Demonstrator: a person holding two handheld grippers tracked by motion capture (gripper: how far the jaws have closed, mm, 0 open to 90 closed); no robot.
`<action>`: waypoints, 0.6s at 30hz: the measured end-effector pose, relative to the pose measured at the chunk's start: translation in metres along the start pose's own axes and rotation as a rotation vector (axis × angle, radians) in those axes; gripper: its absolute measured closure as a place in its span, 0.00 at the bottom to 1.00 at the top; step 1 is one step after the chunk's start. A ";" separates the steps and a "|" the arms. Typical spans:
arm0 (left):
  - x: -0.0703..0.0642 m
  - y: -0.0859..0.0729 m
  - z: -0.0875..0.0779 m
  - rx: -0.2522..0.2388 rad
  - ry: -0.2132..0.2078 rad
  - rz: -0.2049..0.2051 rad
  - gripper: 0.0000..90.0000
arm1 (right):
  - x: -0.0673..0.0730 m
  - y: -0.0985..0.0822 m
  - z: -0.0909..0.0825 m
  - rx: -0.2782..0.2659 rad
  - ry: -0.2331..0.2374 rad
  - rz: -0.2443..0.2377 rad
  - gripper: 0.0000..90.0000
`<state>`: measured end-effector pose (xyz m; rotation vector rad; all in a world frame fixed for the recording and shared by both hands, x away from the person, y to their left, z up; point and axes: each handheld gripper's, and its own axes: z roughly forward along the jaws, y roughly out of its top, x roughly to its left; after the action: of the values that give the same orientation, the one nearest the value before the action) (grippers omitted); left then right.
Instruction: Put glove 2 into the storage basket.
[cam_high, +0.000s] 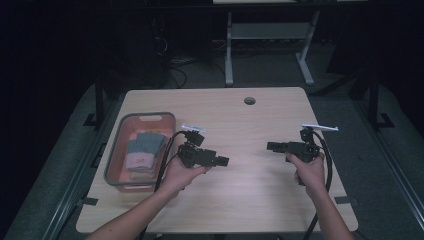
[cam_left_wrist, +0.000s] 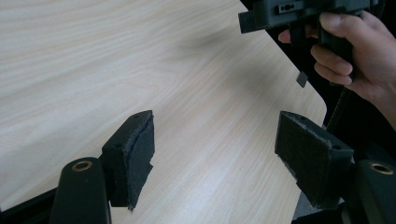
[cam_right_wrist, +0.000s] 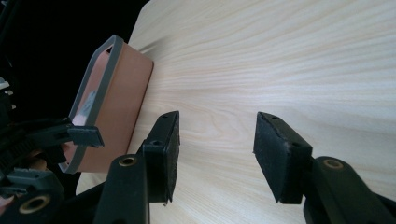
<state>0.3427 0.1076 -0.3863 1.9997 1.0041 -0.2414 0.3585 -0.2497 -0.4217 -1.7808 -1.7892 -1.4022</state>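
Two hand-held black grippers hover over a light wooden table (cam_high: 240, 120), pointing at each other. My left gripper (cam_high: 225, 161) is left of centre, just right of the bin; in its own view the gripper (cam_left_wrist: 215, 151) is open, with bare wood between the pads. My right gripper (cam_high: 270, 146) is right of centre, and the right gripper view also shows this gripper (cam_right_wrist: 217, 151) open with nothing between the jaws. Each gripper view catches the other gripper farther off.
An orange bin with a grey rim (cam_high: 116, 150) stands at the table's left side and holds folded grey and pink cloths (cam_high: 142, 150). A round cable hole (cam_high: 249, 100) sits near the far edge. Beyond the table stand another table's white legs (cam_high: 229, 50).
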 end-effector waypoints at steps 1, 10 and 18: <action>0.000 -0.001 0.002 0.004 -0.004 -0.002 0.31 | -0.001 -0.001 0.000 0.001 -0.001 0.006 0.56; 0.001 -0.011 0.012 -0.006 -0.028 -0.017 0.31 | -0.015 -0.007 -0.009 0.000 -0.022 0.027 0.55; -0.003 -0.025 0.020 -0.016 -0.035 0.000 0.31 | -0.026 -0.014 -0.018 -0.017 -0.034 0.045 0.54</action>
<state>0.3266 0.0977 -0.4122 1.9749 0.9808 -0.2663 0.3443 -0.2761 -0.4382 -1.8522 -1.7477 -1.3823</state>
